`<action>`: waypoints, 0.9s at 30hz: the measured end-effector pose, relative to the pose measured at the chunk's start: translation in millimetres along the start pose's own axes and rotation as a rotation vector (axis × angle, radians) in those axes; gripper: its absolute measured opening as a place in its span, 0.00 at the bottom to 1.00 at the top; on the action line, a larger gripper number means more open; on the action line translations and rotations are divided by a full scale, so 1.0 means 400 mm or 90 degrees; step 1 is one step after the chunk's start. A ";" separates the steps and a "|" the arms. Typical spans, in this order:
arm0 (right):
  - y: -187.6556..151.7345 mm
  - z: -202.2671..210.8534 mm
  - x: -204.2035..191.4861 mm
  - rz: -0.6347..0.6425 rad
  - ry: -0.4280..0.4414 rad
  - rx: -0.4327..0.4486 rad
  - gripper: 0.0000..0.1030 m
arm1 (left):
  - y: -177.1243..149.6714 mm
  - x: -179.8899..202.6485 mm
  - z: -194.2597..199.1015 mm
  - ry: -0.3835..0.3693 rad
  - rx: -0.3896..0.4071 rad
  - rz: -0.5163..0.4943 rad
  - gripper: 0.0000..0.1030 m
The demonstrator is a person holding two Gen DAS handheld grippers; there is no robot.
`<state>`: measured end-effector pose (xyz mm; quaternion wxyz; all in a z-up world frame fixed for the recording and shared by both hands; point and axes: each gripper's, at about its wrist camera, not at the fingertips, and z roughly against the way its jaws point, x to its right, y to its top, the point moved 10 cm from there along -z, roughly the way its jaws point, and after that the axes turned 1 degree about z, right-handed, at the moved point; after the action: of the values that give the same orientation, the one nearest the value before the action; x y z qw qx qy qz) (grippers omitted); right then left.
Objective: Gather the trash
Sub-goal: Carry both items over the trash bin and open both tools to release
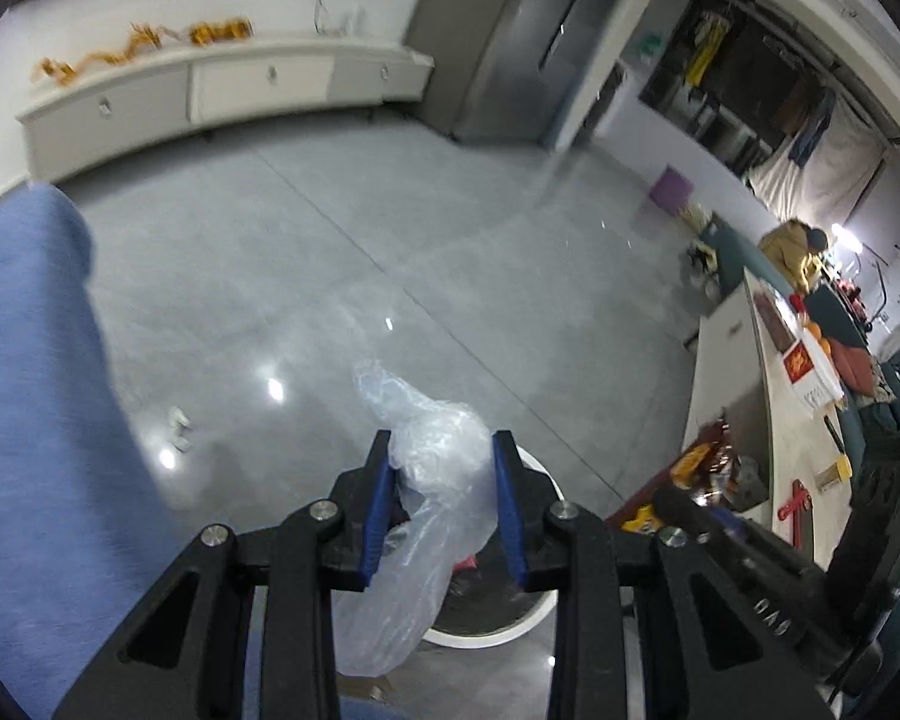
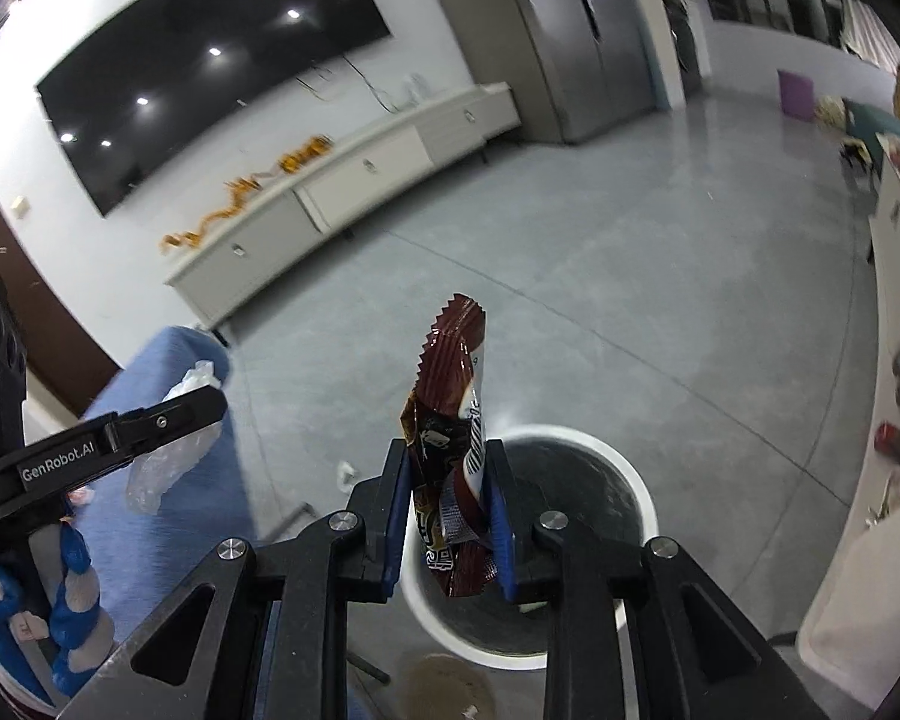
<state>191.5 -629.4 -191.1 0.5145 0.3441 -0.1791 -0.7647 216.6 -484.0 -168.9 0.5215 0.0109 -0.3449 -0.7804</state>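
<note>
My left gripper (image 1: 442, 450) is shut on a crumpled clear plastic bag (image 1: 426, 516) and holds it above a round white trash bin (image 1: 528, 618) on the grey floor. My right gripper (image 2: 448, 462) is shut on a brown snack wrapper (image 2: 453, 420) that stands up between the blue pads, just above the same white bin (image 2: 642, 504). The left gripper (image 2: 204, 408) with its clear bag (image 2: 168, 462) also shows at the left of the right wrist view, over a blue surface.
A blue cushion (image 1: 36, 408) fills the left. A small white scrap (image 1: 178, 429) lies on the floor. A white table (image 1: 768, 438) with snack packets (image 1: 702, 468) stands at the right. A long white cabinet (image 2: 354, 180) lines the far wall.
</note>
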 end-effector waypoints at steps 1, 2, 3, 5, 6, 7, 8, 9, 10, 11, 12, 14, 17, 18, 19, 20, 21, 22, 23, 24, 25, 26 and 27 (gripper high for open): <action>-0.010 -0.016 0.019 -0.011 0.001 -0.011 0.23 | -0.001 0.008 -0.037 -0.001 -0.016 0.005 0.30; -0.020 -0.035 0.034 -0.023 0.002 -0.022 0.23 | 0.000 0.013 -0.060 -0.001 -0.024 0.008 0.30; -0.028 -0.052 0.048 -0.030 -0.001 -0.032 0.23 | -0.003 0.017 -0.092 -0.003 -0.037 0.013 0.30; -0.045 -0.085 0.073 -0.040 -0.010 -0.052 0.27 | -0.014 0.017 -0.140 -0.013 -0.061 0.025 0.30; -0.052 -0.096 0.081 -0.047 -0.012 -0.059 0.30 | -0.024 0.017 -0.171 -0.020 -0.076 0.034 0.33; -0.061 -0.110 0.093 -0.054 -0.016 -0.067 0.34 | -0.031 0.011 -0.181 -0.025 -0.081 0.039 0.39; -0.066 -0.119 0.103 -0.057 -0.022 -0.072 0.39 | -0.031 0.014 -0.197 -0.032 -0.087 0.048 0.43; -0.060 -0.125 0.104 -0.058 -0.027 -0.074 0.41 | -0.036 0.010 -0.201 -0.036 -0.088 0.053 0.53; -0.064 -0.130 0.113 -0.061 -0.033 -0.077 0.43 | -0.033 0.009 -0.208 -0.040 -0.088 0.059 0.61; -0.065 -0.131 0.119 -0.063 -0.036 -0.079 0.45 | -0.033 0.009 -0.210 -0.043 -0.087 0.060 0.63; -0.064 -0.134 0.122 -0.066 -0.040 -0.081 0.45 | -0.031 0.012 -0.214 -0.047 -0.087 0.062 0.63; -0.061 -0.134 0.134 -0.073 -0.051 -0.080 0.46 | -0.031 0.008 -0.212 -0.048 -0.090 0.063 0.63; -0.042 -0.131 0.143 -0.081 -0.056 -0.073 0.47 | -0.031 0.010 -0.200 -0.049 -0.083 0.067 0.63; -0.033 -0.129 0.145 -0.080 -0.059 -0.069 0.47 | -0.027 0.008 -0.190 -0.045 -0.076 0.068 0.63; -0.025 -0.126 0.143 -0.078 -0.062 -0.064 0.47 | -0.024 0.001 -0.176 -0.040 -0.068 0.067 0.63; -0.017 -0.117 0.137 -0.075 -0.064 -0.058 0.47 | -0.018 -0.003 -0.160 -0.030 -0.056 0.066 0.63; -0.007 -0.112 0.136 -0.073 -0.065 -0.052 0.47 | -0.015 -0.007 -0.145 -0.024 -0.048 0.067 0.63; 0.006 -0.099 0.125 -0.069 -0.067 -0.043 0.47 | -0.011 -0.014 -0.128 -0.018 -0.038 0.069 0.63; 0.015 -0.090 0.118 -0.065 -0.067 -0.037 0.47 | -0.006 -0.018 -0.110 -0.013 -0.028 0.072 0.63; 0.028 -0.077 0.104 -0.059 -0.068 -0.028 0.47 | 0.000 -0.025 -0.089 -0.004 -0.015 0.074 0.63; 0.041 -0.064 0.087 -0.051 -0.069 -0.020 0.47 | 0.004 -0.036 -0.067 0.004 -0.004 0.075 0.63; 0.051 -0.057 0.074 -0.043 -0.069 -0.014 0.47 | 0.009 -0.050 -0.036 0.014 0.011 0.075 0.63; 0.062 -0.047 0.055 -0.033 -0.069 -0.008 0.47 | 0.010 -0.057 -0.017 0.019 0.019 0.075 0.63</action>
<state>216.0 -658.0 -196.3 0.4862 0.3035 -0.1933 -0.7963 232.9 -469.7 -179.7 0.5712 0.0095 -0.3486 -0.7431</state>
